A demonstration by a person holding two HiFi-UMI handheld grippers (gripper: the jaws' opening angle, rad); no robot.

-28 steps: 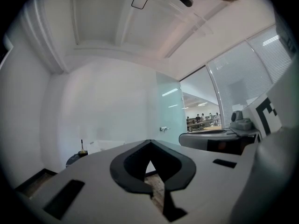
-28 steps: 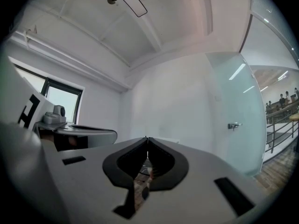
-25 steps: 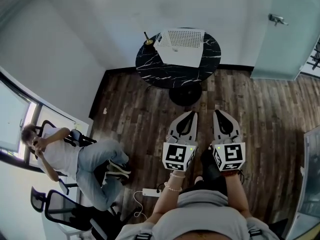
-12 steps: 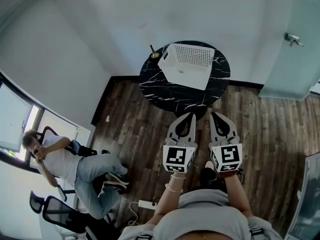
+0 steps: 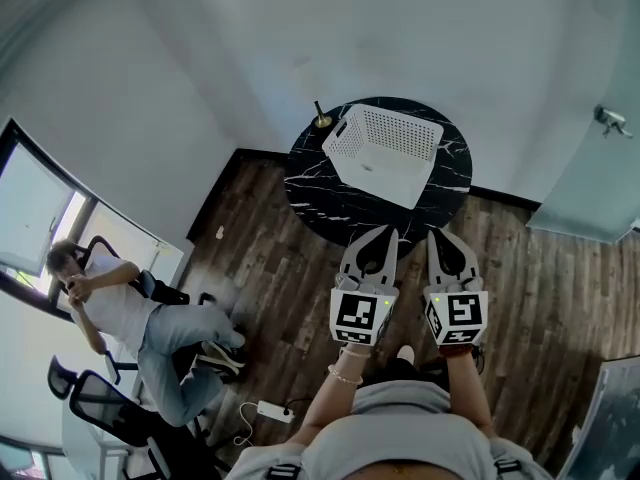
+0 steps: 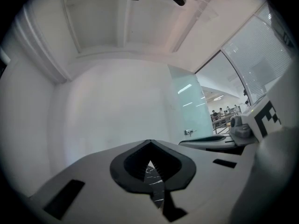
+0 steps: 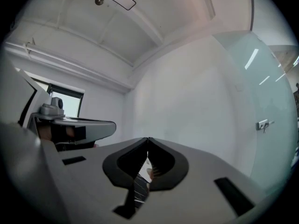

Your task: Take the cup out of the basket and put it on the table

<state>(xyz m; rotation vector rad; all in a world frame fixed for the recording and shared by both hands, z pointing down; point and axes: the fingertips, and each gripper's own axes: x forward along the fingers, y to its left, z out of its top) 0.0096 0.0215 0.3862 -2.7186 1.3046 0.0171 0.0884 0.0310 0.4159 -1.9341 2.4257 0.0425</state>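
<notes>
While two hand-held grippers are pointing level toward one round black marble table (image 5: 320,183), they are sitting side by side, just apart, above the wooden floor (image 5: 520,268).

Left hand-held gripper (image 5: 386,234): its jaws are pressing together at the tips and gripping nothing. In the left gripper view only a sliver of the marble top is showing through the slot behind the tips.

Right hand-held gripper (image 5: 436,236): its jaws are likewise meeting tip to tip and pinching nothing.

One marker cube (image 5: 360,313) is riding on the left unit and one marker cube (image 5: 457,316) on the right, two in all.

One white perforated basket (image 5: 400,128) is sitting on the table toward its far side, well apart from both grippers. The cup cannot be made out, as the basket's inside is showing too small to tell what is lying in it. One thin dark rod on a gold base (image 5: 321,119) is standing upright at the table's far left edge, near the basket.

At the left, one seated person (image 5: 110,308) is occupying one black chair (image 5: 160,286), and a second black chair (image 5: 85,403) is standing nearer the bottom edge. One white power strip (image 5: 268,411) is lying on the floor. One frosted glass door (image 5: 585,183) with one handle (image 5: 612,120) is showing at the right.
</notes>
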